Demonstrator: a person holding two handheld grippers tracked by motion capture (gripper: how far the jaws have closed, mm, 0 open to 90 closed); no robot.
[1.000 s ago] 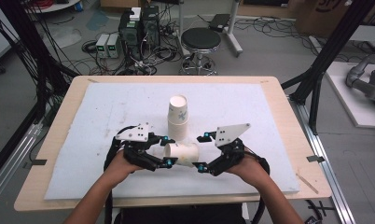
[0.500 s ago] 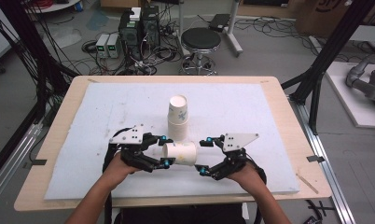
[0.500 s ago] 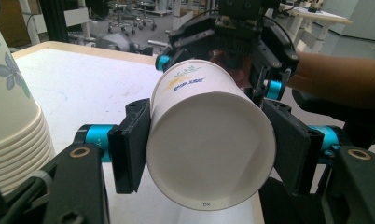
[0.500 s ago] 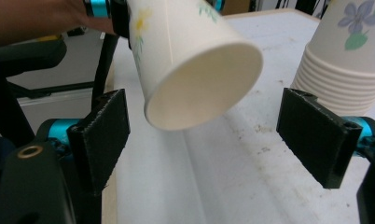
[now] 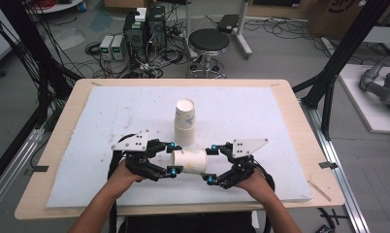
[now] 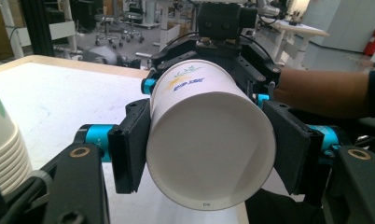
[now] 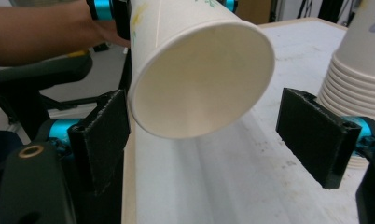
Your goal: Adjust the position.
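Note:
A white paper cup (image 5: 189, 161) lies on its side in the air just above the white mat, near the front middle. My left gripper (image 5: 171, 158) is shut on its base end; in the left gripper view both pads (image 6: 129, 144) press the cup (image 6: 209, 135) from either side. My right gripper (image 5: 211, 164) faces the cup's open mouth (image 7: 199, 79), its jaws open wide around the rim. One pad (image 7: 101, 135) is close to the rim, while the other stands well apart. A stack of upside-down paper cups (image 5: 185, 121) stands just behind.
The white foam mat (image 5: 261, 116) covers most of the wooden table (image 5: 300, 121). The cup stack (image 7: 358, 70) rises close beside my right gripper's outer jaw. Behind the table are a stool (image 5: 209, 41), electronics boxes and cables on the floor.
My right gripper has sunk a little, coming level with the cup's mouth. The left gripper and the cup have stayed in place.

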